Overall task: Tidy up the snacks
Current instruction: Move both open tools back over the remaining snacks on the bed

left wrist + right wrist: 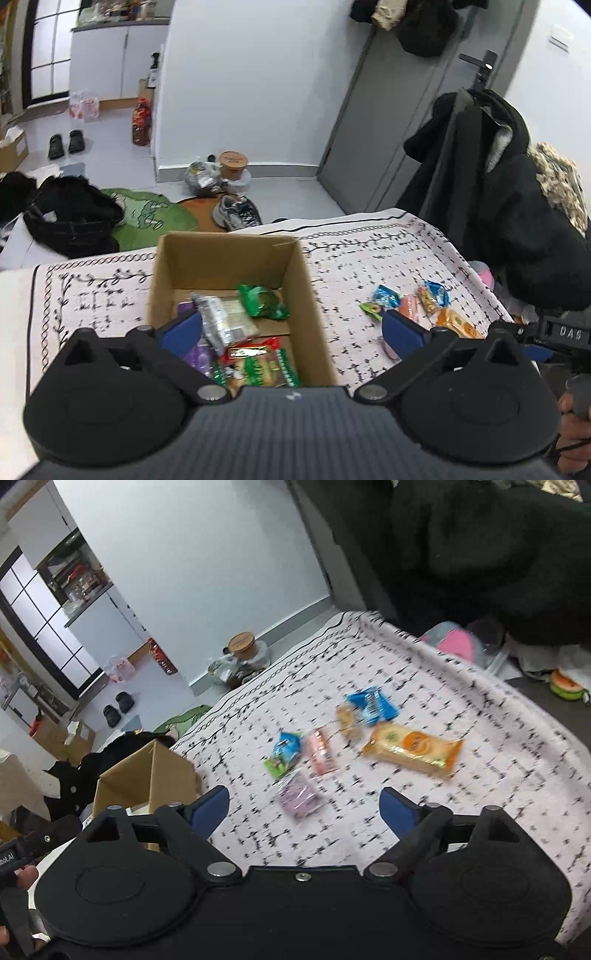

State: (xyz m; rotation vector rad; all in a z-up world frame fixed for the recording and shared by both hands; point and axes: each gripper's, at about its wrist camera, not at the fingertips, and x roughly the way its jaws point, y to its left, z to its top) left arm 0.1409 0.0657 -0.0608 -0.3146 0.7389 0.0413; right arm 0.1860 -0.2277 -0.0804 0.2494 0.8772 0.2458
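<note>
An open cardboard box [229, 258] stands on a patterned cloth and holds several snack packets, among them a green one [263, 301] and a silver one [225, 321]. My left gripper [291, 328] is open and empty, hovering over the box's near right side. Loose snacks lie to the right on the cloth: an orange packet [412, 748], a blue packet [373, 705], a pink bar [322, 751], a blue-green packet [282, 755] and a purple packet [298, 796]. My right gripper [304, 808] is open and empty, just short of the purple packet. The box [147, 779] shows at its left.
The table's patterned cloth [388, 258] ends at a far edge and a right edge. A chair draped with a black coat [498, 192] stands at the right. On the floor beyond lie shoes [236, 212], a jar [232, 164] and dark clothes [70, 218].
</note>
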